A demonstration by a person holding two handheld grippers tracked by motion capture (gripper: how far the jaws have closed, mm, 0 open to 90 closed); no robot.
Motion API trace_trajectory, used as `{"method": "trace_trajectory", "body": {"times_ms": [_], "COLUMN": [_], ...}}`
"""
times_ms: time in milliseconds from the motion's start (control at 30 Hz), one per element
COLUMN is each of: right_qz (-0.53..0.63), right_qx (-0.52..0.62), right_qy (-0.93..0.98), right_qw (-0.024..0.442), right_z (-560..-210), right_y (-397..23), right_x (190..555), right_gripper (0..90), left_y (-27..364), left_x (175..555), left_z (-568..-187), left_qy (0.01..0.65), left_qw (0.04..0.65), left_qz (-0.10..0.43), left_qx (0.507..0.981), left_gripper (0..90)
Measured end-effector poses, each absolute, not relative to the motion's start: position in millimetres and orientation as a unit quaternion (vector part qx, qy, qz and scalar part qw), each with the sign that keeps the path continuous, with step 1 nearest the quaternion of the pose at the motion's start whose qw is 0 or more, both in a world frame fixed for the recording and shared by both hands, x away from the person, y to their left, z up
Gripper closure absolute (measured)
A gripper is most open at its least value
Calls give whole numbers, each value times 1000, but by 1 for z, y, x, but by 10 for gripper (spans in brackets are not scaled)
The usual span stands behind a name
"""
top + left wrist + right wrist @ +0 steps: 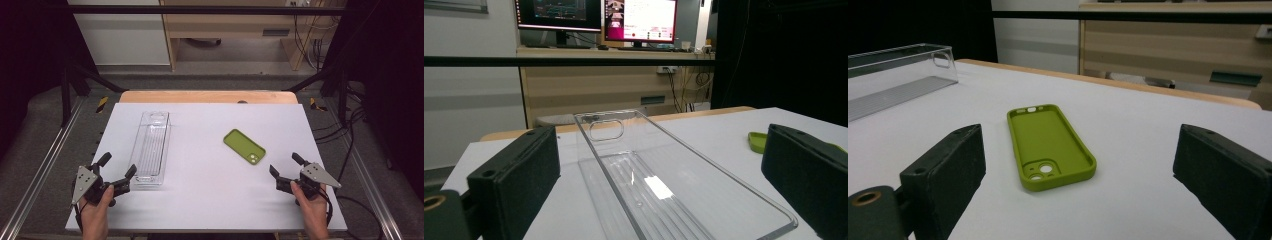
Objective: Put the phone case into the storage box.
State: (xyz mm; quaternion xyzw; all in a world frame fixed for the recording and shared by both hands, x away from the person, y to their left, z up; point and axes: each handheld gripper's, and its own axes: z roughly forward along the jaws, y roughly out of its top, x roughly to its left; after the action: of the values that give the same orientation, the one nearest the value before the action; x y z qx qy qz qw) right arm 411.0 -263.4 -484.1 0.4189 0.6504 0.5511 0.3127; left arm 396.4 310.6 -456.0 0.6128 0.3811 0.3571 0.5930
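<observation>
A green phone case (pixel 244 146) lies hollow side up on the white table (pixel 210 200), right of centre. A long clear plastic bin (pixel 152 147) stands empty on the left half. My left gripper (pixel 118 169) rests open at the front left, just short of the bin's near end; in the left gripper view the clear bin (pixel 659 185) runs away between the jaws. My right gripper (pixel 285 165) is open at the front right, a little short of the case. In the right gripper view the green case (pixel 1048 145) lies ahead between the wide jaws, untouched.
The table's wooden back edge (pixel 207 96) borders a gap before a wooden cabinet (pixel 235 30). Metal rails (pixel 45 160) run along both sides. Cables (pixel 350 135) hang to the right. Monitors (pixel 594 17) stand on a desk behind.
</observation>
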Motion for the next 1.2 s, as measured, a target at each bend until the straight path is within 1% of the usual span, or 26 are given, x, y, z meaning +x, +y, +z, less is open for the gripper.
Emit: {"method": "trace_trajectory", "body": {"times_ms": [33, 300, 400, 467, 500, 1000, 1200], "right_qz": [547, 533, 526, 519, 515, 439, 402], "right_qx": [424, 434, 441, 454, 455, 429, 406], "right_qy": [655, 662, 670, 677, 681, 754, 787], "right_qw": [304, 298, 285, 257, 253, 234, 232], "right_z": [-484, -483, -483, -484, -483, -458, -448], "right_y": [-264, -263, -260, -258, -257, -243, -228], "right_x": [411, 410, 410, 414, 416, 434, 443], "right_gripper": [64, 51, 45, 59, 74, 151, 149], "left_y": [310, 309, 309, 309, 309, 308, 307], "left_x": [396, 396, 395, 395, 395, 395, 395], "left_z": [-456, -456, -457, -456, -456, -456, -456], "left_qy": [379, 380, 381, 382, 382, 380, 378], "left_qw": [591, 594, 594, 594, 593, 592, 592], "left_qz": [358, 352, 350, 347, 345, 340, 341], "left_qx": [616, 616, 616, 618, 619, 624, 624], "left_gripper": [17, 20, 20, 22, 22, 24, 25]}}
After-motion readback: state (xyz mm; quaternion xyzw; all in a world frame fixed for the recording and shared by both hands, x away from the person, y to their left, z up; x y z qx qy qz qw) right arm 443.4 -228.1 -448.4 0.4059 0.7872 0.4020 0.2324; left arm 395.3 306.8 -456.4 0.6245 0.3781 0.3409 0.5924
